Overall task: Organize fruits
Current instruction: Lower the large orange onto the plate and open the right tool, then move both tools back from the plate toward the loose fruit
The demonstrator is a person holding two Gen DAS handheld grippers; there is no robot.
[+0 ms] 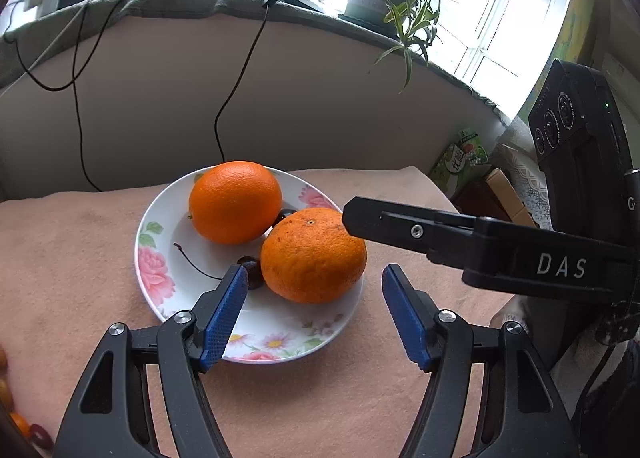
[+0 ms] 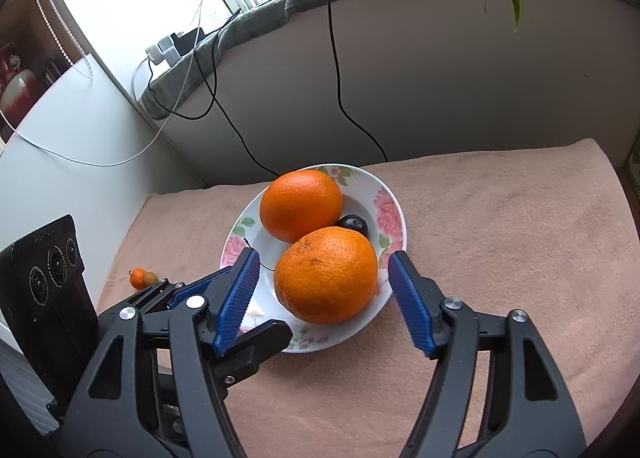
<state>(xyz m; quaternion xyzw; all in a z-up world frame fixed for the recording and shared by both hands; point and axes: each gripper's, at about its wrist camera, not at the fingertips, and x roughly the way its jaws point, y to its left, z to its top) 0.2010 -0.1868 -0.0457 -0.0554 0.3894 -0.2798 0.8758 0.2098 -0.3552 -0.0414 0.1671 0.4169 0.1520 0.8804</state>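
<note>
Orange, rough-skinned and round, the nearer citrus fruit [image 2: 326,275] sits at the front of the white floral-rimmed ceramic plate [image 2: 394,214], and it lies straight ahead of the right tool [image 2: 322,286], between that tool's blue ribbed pads; both pads stand clear of the peel, so the jaws are spread and pinch nothing. No earlier view is at hand, so I judge only that the fruit rests on the plate, unheld. The left tool [image 1: 314,290] is also spread and empty, its pads flanking the plate's near rim just short of the same fruit [image 1: 314,254], which lies slightly forward and between them. The right tool is the closer of the two, already straddling the fruit, so a release or a fresh grasp here turns on that alignment. Behind it, touching or nearly so, sits the smoother second orange fruit [image 2: 301,205], with a dark cherry [image 2: 353,224] wedged between them. The plate stands on the pink towel-covered table [image 2: 500,226].
</note>
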